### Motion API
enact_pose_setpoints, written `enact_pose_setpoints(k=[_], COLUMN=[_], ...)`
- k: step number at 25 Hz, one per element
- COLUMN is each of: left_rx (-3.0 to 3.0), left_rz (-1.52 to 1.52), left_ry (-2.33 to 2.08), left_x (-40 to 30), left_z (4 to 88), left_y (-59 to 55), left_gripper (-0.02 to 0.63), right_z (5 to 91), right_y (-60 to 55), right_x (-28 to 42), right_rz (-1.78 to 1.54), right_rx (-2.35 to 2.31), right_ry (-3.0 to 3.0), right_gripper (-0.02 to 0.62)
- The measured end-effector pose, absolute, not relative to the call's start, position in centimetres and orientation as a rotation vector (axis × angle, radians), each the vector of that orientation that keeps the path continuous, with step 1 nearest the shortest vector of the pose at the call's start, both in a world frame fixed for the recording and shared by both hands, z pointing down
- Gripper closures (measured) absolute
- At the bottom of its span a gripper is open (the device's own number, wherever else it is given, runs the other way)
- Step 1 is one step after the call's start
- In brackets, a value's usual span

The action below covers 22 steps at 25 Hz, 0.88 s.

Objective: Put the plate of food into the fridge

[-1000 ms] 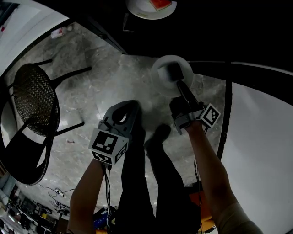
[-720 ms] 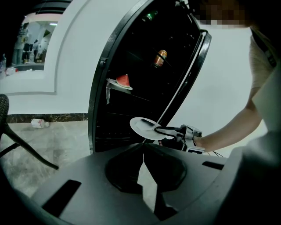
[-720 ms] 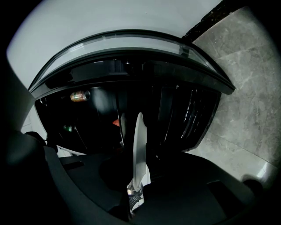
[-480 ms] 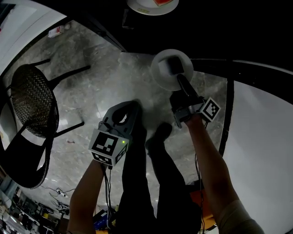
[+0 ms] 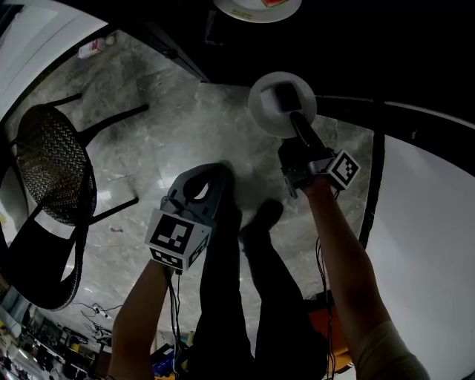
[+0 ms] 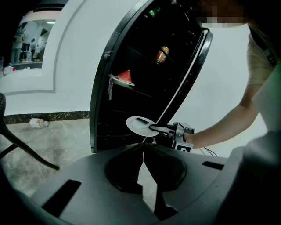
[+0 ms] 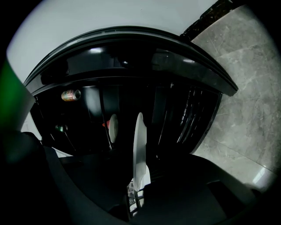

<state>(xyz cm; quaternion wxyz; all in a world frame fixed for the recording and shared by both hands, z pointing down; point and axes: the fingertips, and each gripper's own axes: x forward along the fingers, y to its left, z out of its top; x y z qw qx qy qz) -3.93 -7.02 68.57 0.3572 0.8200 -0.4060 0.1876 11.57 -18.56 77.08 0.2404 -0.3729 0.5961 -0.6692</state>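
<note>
My right gripper [image 5: 289, 111] is shut on the rim of a white plate [image 5: 276, 119], held level in front of the open, dark fridge [image 6: 131, 88]. Its upper finger lies as a dark strip across the plate's top. In the right gripper view the plate [image 7: 139, 145] shows edge-on, pointing into the fridge. A second plate with red food [image 6: 124, 78] sits on a fridge shelf, also visible as the shelf plate [image 5: 256, 7] at the head view's top. My left gripper [image 5: 211, 178] hangs lower over the floor, jaws together, holding nothing.
The fridge door [image 6: 186, 74] stands open to the right of the plate, its white outer face [image 5: 423, 223] beside my right arm. A can [image 6: 162, 54] lies on an upper shelf. A black mesh chair [image 5: 48, 171] stands left; a small bottle [image 5: 93, 52] lies on the floor.
My right gripper has carried the white plate a little further forward toward the fridge. The left gripper has stayed where it was.
</note>
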Motion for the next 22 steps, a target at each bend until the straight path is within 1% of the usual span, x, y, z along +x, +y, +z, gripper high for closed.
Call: enact_pose_setpoints(k=[22], left_rx=[2.116], left_rz=[0.466], left_ry=[-1.031], left_x=[-4.1], left_z=[69.7], left_y=[-7.1], left_gripper=[0.594], right_z=[80.7], right_y=[-22.6], right_x=[13.5], right_rz=[-1.778], right_rx=[-1.190], right_ry=[1.539], right_gripper=[0.555])
